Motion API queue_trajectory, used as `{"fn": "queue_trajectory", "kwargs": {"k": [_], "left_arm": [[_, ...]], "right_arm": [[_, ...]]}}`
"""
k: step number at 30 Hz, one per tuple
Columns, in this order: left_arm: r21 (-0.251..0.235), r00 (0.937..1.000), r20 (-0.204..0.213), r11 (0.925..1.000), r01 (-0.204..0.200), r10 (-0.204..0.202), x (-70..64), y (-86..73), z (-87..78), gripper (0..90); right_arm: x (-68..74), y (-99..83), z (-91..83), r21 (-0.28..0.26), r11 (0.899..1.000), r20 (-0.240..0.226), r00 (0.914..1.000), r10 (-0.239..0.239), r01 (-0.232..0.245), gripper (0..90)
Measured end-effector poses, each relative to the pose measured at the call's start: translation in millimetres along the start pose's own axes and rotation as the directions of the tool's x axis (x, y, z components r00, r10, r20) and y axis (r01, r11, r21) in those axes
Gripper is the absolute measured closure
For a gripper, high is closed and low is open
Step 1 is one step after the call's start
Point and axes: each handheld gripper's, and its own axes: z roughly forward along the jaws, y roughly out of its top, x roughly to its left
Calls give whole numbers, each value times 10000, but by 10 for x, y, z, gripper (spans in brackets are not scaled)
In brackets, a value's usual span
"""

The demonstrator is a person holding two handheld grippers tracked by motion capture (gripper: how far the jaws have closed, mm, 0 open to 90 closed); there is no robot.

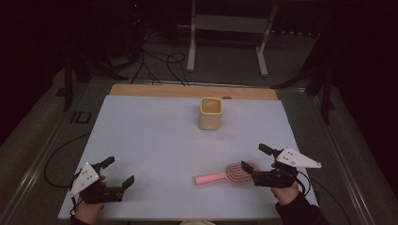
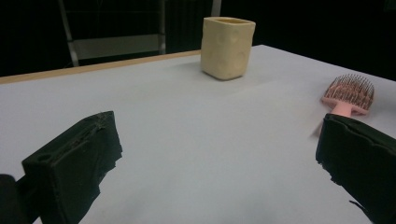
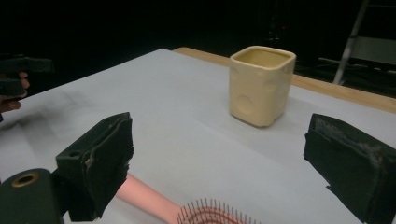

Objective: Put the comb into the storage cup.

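Observation:
A pale yellow square cup (image 1: 210, 114) stands upright toward the back middle of the white mat (image 1: 155, 140). A pink hairbrush (image 1: 230, 172) lies bristles up near the front right, handle pointing left. My right gripper (image 1: 255, 157) is open just right of the brush head, which lies below its jaws in the right gripper view, hairbrush (image 3: 205, 212), cup (image 3: 261, 84) beyond. My left gripper (image 1: 118, 171) is open at the front left, holding nothing. In the left gripper view the cup (image 2: 228, 46) is far ahead and the hairbrush (image 2: 349, 93) at right.
A wooden strip (image 1: 192, 91) runs along the mat's far edge. Behind the table stand a white metal frame (image 1: 230, 28) and loose cables (image 1: 159, 65) on the floor. The other hand's gripper (image 3: 18, 70) shows at the far left of the right gripper view.

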Motion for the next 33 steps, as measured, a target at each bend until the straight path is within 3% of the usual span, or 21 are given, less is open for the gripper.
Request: {"fn": "queue_trajectory", "kwargs": {"k": [8,16,23,33], "left_arm": [[4,10000,22,10000,-25,25,-2,2,-4,1],[2,10000,90,10000,-11,11,-4,2,0,1],[-52,10000,89,10000,-13,14,-9,4,-6,1],[-92,9999,132,10000,-9,11,-8,3,-9,1]], "right_arm": [[63,175,144,165,9994,-270,9992,-303,307,82],[171,378,392,269,9986,-923,9948,-421,448,82],[275,426,594,313,9985,-1354,9899,-410,457,83],[398,331,907,1043,9936,-1792,9835,-236,429,155]]}}
